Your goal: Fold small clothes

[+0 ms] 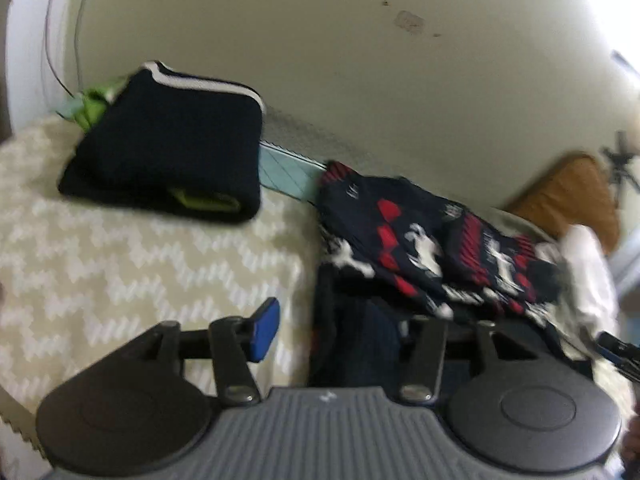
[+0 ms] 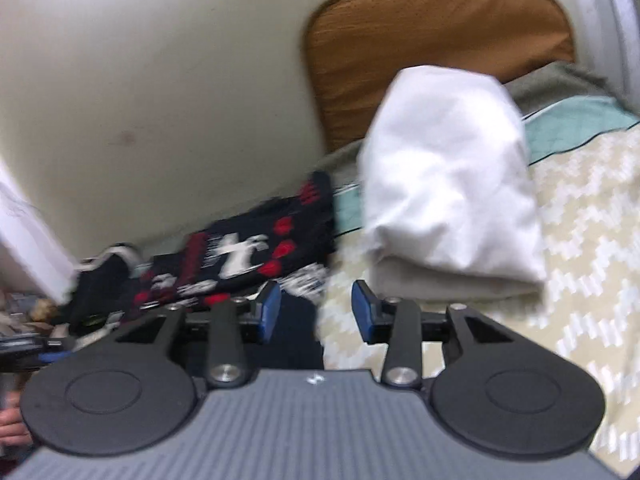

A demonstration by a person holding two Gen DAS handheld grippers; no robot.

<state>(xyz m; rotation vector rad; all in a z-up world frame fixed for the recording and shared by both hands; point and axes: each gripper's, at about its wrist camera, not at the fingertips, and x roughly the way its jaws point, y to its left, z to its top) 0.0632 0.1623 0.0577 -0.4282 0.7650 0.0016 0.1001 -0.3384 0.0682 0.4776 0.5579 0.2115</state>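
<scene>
Left wrist view shows me my left claw [image 1: 340, 330] spread over the bed's cream zigzag cover [image 1: 120, 248], nothing between its pads; its right finger is lost against dark cloth. A folded navy garment [image 1: 172, 144] with white trim lies ahead on the left, and the crumpled navy, red and white patterned garment [image 1: 432, 248] sits to the right by the wall. My right claw [image 2: 314, 312] is spread too, empty, just before a folded white cloth [image 2: 448, 184].
</scene>
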